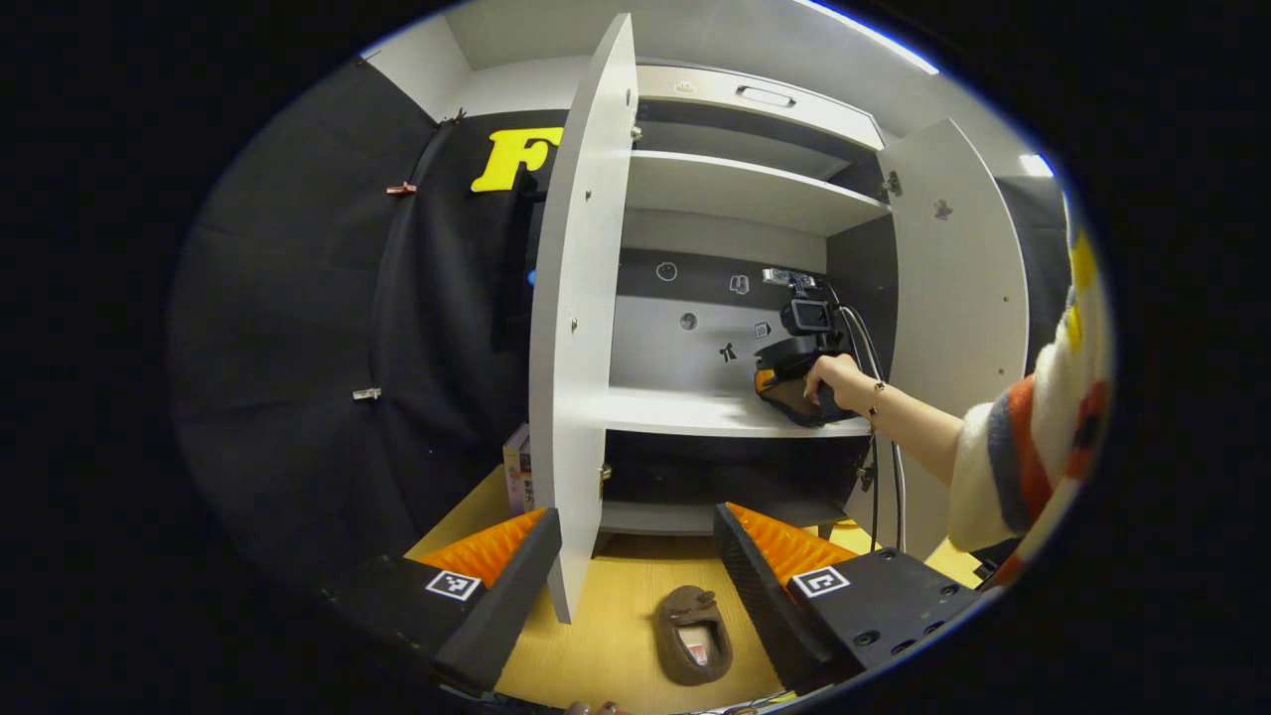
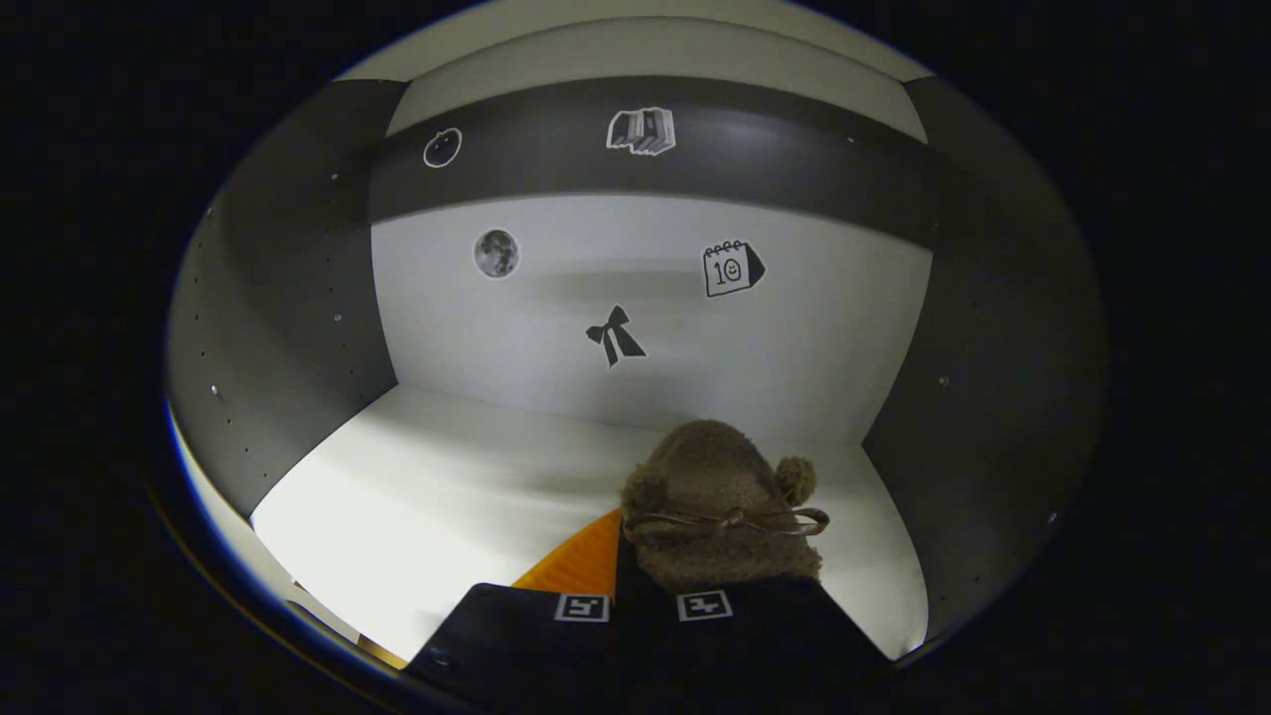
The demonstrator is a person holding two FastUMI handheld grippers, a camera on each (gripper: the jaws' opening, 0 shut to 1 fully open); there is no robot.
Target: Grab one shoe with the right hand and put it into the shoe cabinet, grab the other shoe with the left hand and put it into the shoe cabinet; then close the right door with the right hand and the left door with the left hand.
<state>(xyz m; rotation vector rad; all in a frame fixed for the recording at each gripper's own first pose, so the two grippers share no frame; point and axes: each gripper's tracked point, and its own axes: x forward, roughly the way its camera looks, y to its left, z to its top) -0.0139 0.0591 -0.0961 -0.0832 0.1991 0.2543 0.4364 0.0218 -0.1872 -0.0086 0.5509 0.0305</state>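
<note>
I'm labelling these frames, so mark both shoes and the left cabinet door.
Shoe on floor [image 1: 693, 636], left gripper view, its opening.
Shoe in cabinet [image 2: 717, 477], right gripper view, fuzzy toe.
Left cabinet door [image 1: 581, 298], left gripper view, inner face.

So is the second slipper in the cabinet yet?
Out. The brown slipper lies on the wooden floor before the cabinet, between the open left tongs.

One fuzzy brown shoe [image 2: 720, 506] with a bow sits low centre-right, on the cabinet [image 1: 740, 189] shelf. Its mate [image 1: 693, 634] lies bottom centre on the floor. Both doors stand open.
</note>
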